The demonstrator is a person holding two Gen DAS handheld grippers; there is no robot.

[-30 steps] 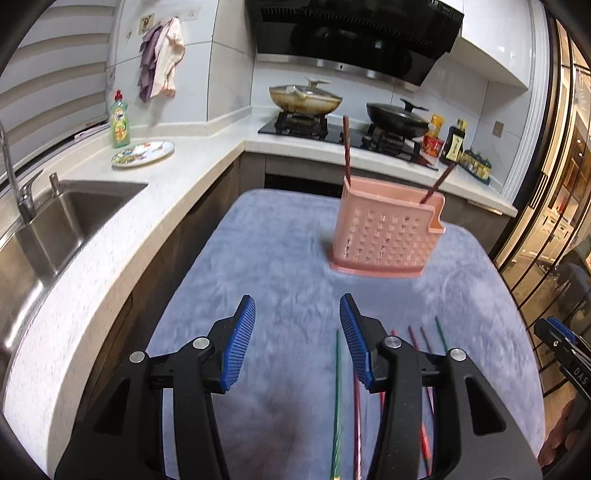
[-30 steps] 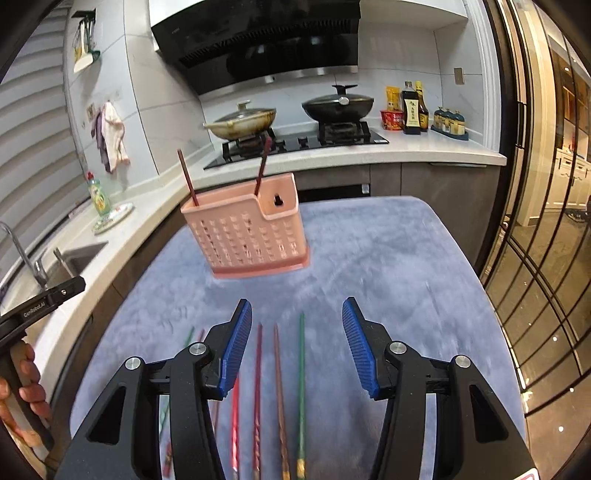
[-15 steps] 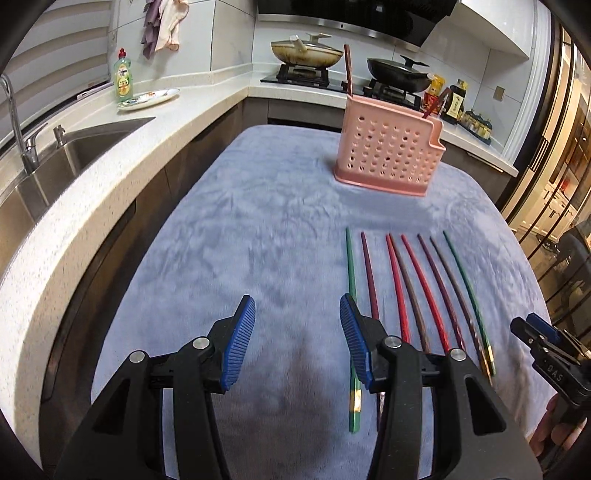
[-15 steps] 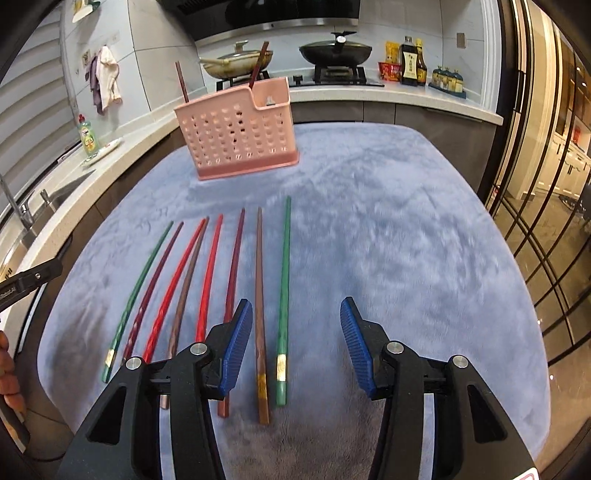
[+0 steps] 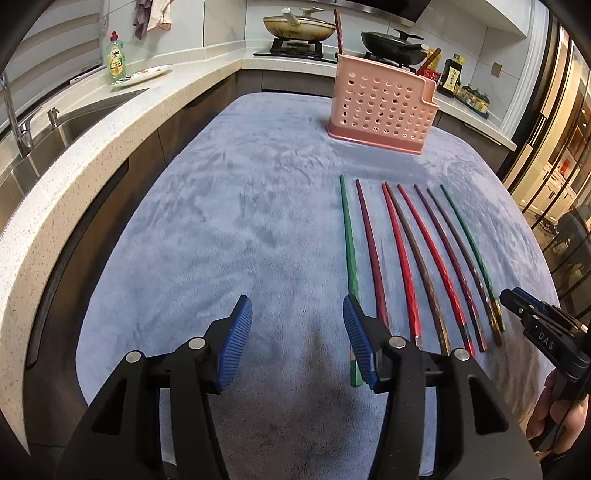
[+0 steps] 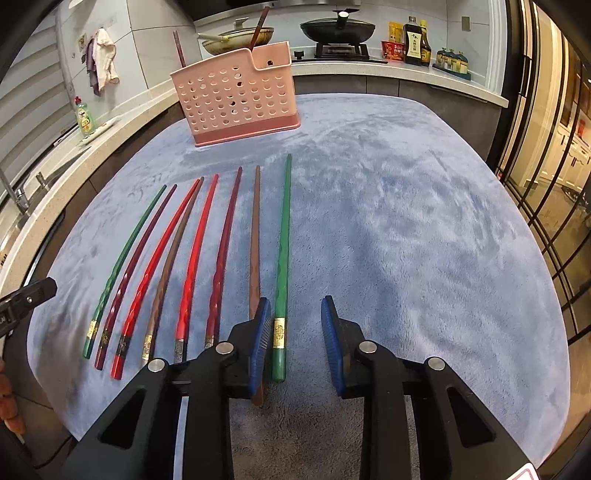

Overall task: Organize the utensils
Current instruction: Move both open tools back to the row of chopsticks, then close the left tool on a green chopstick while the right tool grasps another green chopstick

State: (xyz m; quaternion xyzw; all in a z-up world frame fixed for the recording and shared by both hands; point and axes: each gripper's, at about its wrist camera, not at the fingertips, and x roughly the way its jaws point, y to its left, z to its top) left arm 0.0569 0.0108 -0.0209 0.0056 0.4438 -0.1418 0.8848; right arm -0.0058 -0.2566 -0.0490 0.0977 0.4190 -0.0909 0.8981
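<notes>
Eight chopsticks are lying side by side on the blue-grey cloth, fanning slightly, with their thin tips pointing far toward the pink perforated holder and their decorated butt ends lying near the camera. In the right wrist view the rightmost green chopstick is sitting just inside the spread of the right gripper, whose blue-padded jaws are standing wide apart and gripping nothing; the brown chopstick next to it is running under the left pad. Further left are lying a dark red chopstick, a bright red chopstick, and four more reaching out to a second green chopstick at the far left end of the row. The holder is standing upright at the far side of the cloth, well apart from the row's tips, and two dark sticks are already leaning up out of it. The left gripper is hovering over bare cloth to the left of the row, its jaws also wide and empty, with its right pad covering part of the nearest green stick. Beyond the cloth a white counter is wrapping around to a steel sink on the left, a dish soap bottle is standing beside a plate, and two pans are sitting on the stove at the far end.
</notes>
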